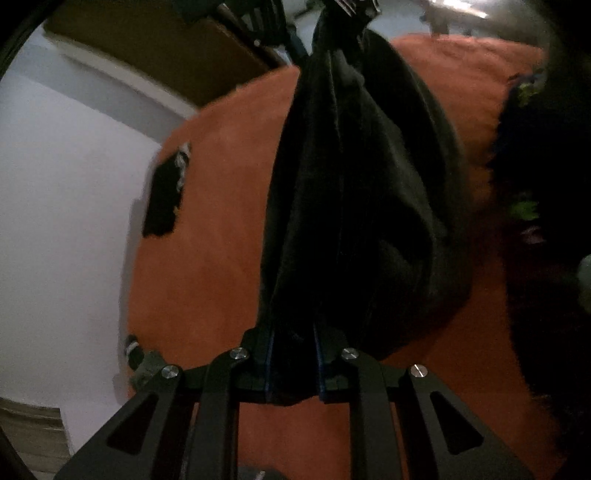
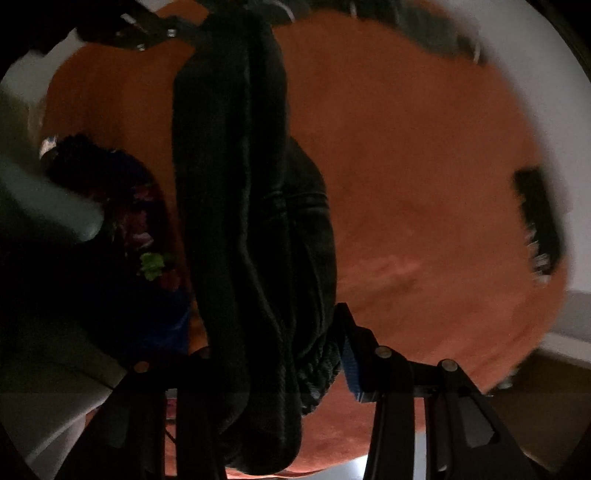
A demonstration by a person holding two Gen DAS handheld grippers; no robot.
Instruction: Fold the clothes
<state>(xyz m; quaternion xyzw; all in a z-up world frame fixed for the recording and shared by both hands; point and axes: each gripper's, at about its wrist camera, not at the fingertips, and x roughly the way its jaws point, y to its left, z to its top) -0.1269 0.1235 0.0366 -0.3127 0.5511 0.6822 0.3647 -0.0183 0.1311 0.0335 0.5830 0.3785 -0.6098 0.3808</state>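
Note:
A black garment (image 1: 362,184) hangs bunched between my two grippers above an orange cover (image 1: 221,258). In the left wrist view my left gripper (image 1: 293,332) is shut on one end of it, its blue-edged pads pressing the cloth. The garment runs up to my right gripper (image 1: 351,9) at the top edge. In the right wrist view the black garment (image 2: 236,184) is a thick roll filling my right gripper (image 2: 273,343). That gripper is shut on the roll; its left finger is hidden and its blue pad (image 2: 351,369) shows. My left gripper (image 2: 155,33) holds the far end.
A small dark folded item with pale stripes (image 1: 162,195) (image 2: 539,221) lies near the cover's edge by the white floor. A dark pile of flowered cloth (image 1: 524,206) (image 2: 125,206) sits on the other side. The orange cover (image 2: 424,184) spreads under everything.

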